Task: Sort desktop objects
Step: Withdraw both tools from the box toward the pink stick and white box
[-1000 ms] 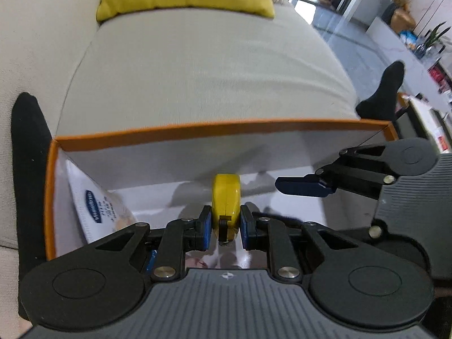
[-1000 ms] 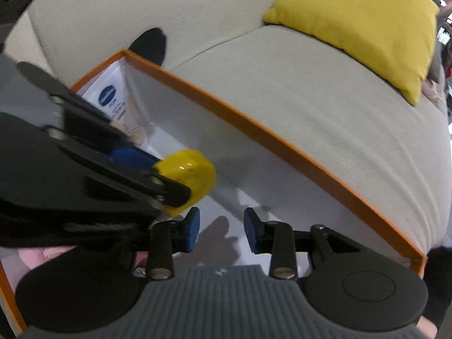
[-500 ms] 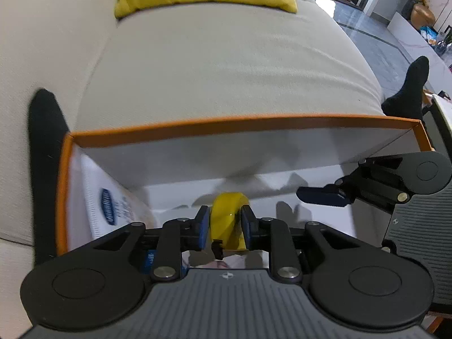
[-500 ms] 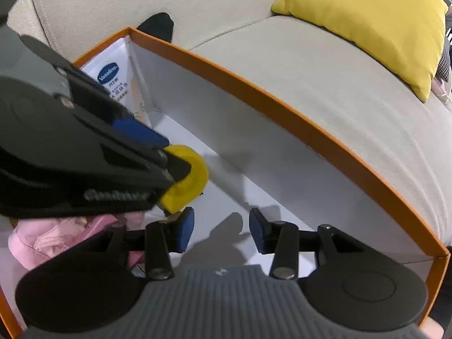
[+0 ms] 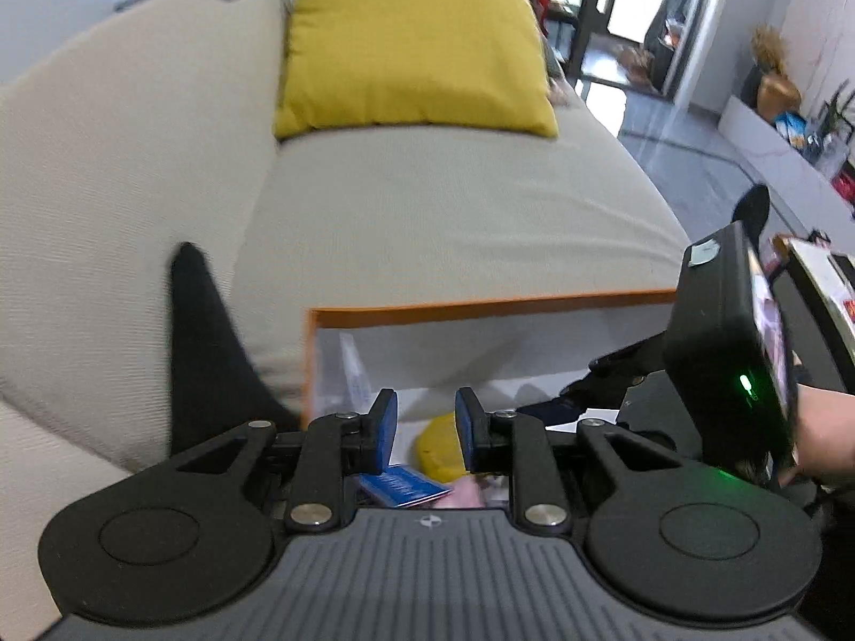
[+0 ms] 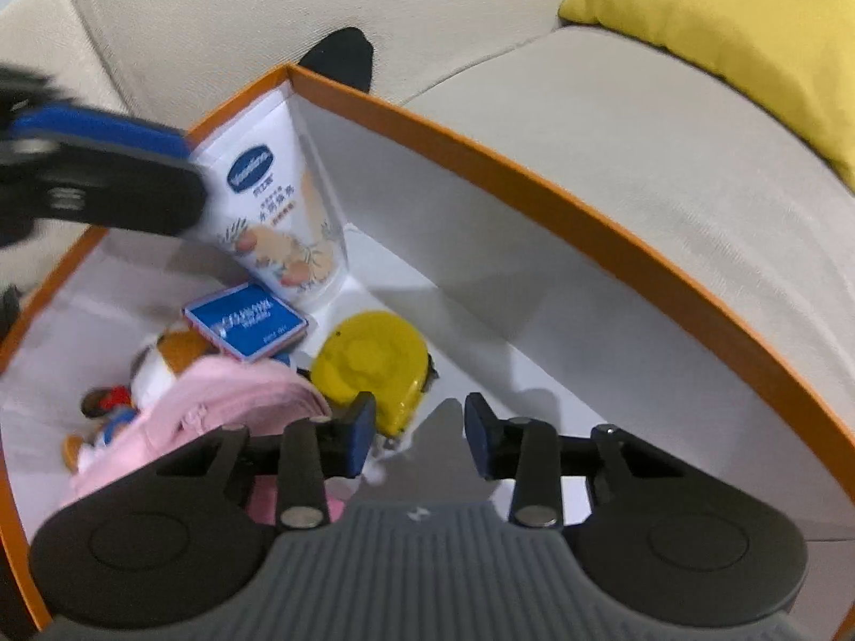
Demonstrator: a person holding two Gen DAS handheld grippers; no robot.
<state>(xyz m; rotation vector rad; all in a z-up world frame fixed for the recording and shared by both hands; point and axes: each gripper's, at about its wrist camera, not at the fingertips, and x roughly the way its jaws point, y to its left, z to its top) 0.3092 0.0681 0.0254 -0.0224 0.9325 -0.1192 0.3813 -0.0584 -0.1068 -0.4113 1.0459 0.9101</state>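
A yellow tape measure (image 6: 374, 368) lies on the floor of the orange-rimmed white box (image 6: 534, 197), near its far wall; it also shows in the left wrist view (image 5: 435, 446). My left gripper (image 5: 425, 430) is open and empty, raised above the box. My right gripper (image 6: 417, 438) is open and empty, low inside the box just right of the tape measure. In the box also lie a white lotion tube (image 6: 278, 213), a small blue box (image 6: 246, 320), a pink pouch (image 6: 224, 411) and a small toy figure (image 6: 160, 358).
The box sits on a beige sofa (image 5: 454, 203) with a yellow cushion (image 5: 411, 43) at the back. A black sock-clad foot (image 5: 208, 342) rests left of the box. The other handheld unit (image 5: 732, 352) is at the right edge.
My left gripper opened and let go of the yellow tape measure, which now lies in the box. The left gripper then rose and drew back. The right gripper stayed open.
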